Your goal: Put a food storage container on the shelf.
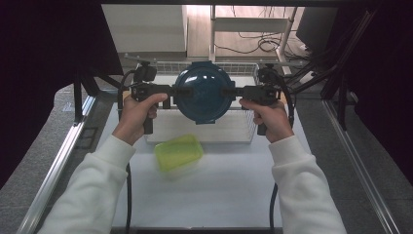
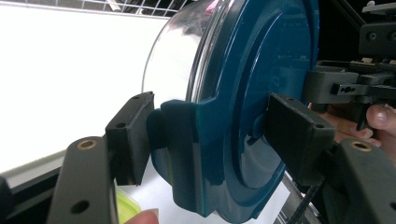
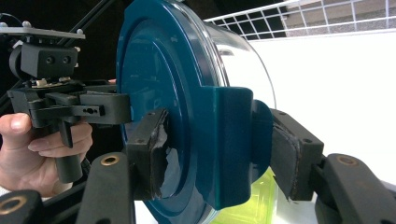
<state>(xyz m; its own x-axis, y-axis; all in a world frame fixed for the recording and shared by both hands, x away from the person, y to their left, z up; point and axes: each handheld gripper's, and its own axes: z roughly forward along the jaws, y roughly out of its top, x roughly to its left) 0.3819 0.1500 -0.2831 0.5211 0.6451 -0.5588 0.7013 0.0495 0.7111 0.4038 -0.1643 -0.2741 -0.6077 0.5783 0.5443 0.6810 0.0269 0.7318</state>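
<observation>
A round clear container with a dark blue lid (image 1: 203, 92) hangs in the air between both grippers, lid toward the camera, above a wire basket. My left gripper (image 1: 182, 91) is shut on the lid's left latch tab (image 2: 187, 140), one pad on each side. My right gripper (image 1: 233, 91) is shut on the opposite latch tab (image 3: 233, 140) in the same way. In the left gripper view, the gripper (image 2: 215, 135) clamps the tab and the clear bowl (image 2: 173, 60) bulges behind the lid. In the right gripper view, the gripper (image 3: 222, 156) grips the lid edge.
A white wire basket (image 1: 238, 67) stands on the white table (image 1: 229, 185) just under the held container. A yellow-green lidded box (image 1: 178, 152) lies in front of the basket, near the table's middle. Metal rails run along both table sides.
</observation>
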